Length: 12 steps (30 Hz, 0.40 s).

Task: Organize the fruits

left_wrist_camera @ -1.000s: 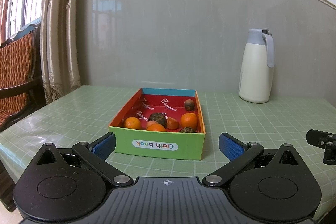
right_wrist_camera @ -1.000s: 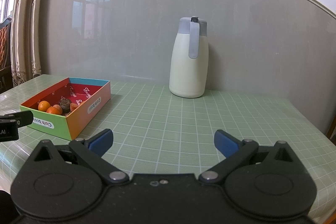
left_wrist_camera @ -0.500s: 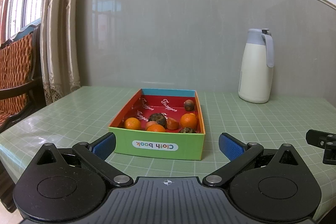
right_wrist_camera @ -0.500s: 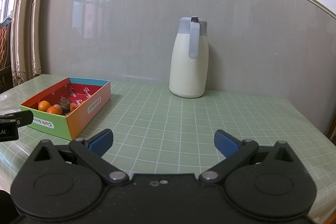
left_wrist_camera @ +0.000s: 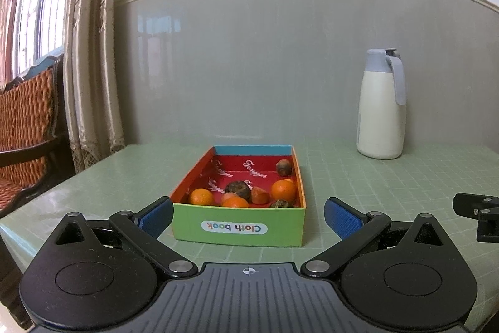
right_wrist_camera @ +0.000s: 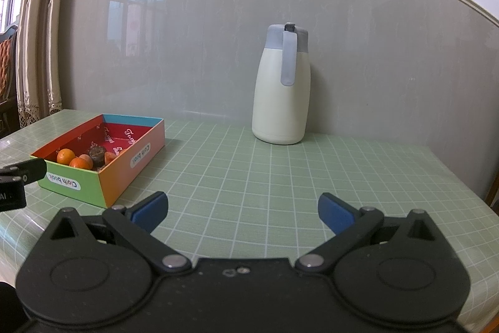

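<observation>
While my left wrist view looks straight into the box (left_wrist_camera: 238,227) of fruits (left_wrist_camera: 282,190) on the worktop (right_wrist_camera: 249,164), my right faces the jug (right_wrist_camera: 282,92). Both the left gripper (left_wrist_camera: 248,216) and the right gripper (right_wrist_camera: 242,209) have fingers spread wide, empty.

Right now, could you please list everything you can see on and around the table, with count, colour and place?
Box: one, green front, orange sides, blue far end, red inside; on the table, straight ahead of the left gripper.
Oranges: three, orange; near end of the box.
Dark fruits: three, brown; one mid-box, one at the far right corner, one at the near wall.
Reddish fruits: apparently two, partly hidden; among the oranges.
Jug: one, cream with grey lid and handle; by the wall.
Table: one, green grid cover.
Chair: one, orange-patterned; left, by the curtain.
Left gripper: open, empty.
Right gripper: open, empty.
</observation>
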Available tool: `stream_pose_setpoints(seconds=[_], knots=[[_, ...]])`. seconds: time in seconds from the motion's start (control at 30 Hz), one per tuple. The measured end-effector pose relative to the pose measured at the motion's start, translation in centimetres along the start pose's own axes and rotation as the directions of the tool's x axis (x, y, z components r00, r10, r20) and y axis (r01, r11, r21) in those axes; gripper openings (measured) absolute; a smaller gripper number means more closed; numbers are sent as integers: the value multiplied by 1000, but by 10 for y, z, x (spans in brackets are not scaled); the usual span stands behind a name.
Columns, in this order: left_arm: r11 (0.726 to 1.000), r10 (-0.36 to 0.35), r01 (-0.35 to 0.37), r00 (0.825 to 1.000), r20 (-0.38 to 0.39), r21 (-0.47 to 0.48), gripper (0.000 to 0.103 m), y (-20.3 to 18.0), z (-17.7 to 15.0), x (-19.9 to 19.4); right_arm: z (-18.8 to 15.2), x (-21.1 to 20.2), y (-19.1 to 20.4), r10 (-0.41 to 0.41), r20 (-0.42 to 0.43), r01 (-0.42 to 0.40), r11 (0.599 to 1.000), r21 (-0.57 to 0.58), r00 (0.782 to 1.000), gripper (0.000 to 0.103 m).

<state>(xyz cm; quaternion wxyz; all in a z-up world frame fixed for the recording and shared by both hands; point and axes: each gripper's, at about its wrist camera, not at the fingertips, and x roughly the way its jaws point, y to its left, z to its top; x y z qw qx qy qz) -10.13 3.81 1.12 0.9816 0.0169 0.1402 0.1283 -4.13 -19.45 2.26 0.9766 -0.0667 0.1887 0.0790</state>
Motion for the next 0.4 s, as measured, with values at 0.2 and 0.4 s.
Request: stream_pose_setpoints(seconds=[0.2,0.4], knots=[[1000,-11,11,999,30,-2,103,0,1,-4,0,0,0,0,-1,0,1000,-1,1000,103],[996,-83,83,997,4,-31,103,5,1,1,-1,0,2,-2,-3,3,1000,2,1000,103]])
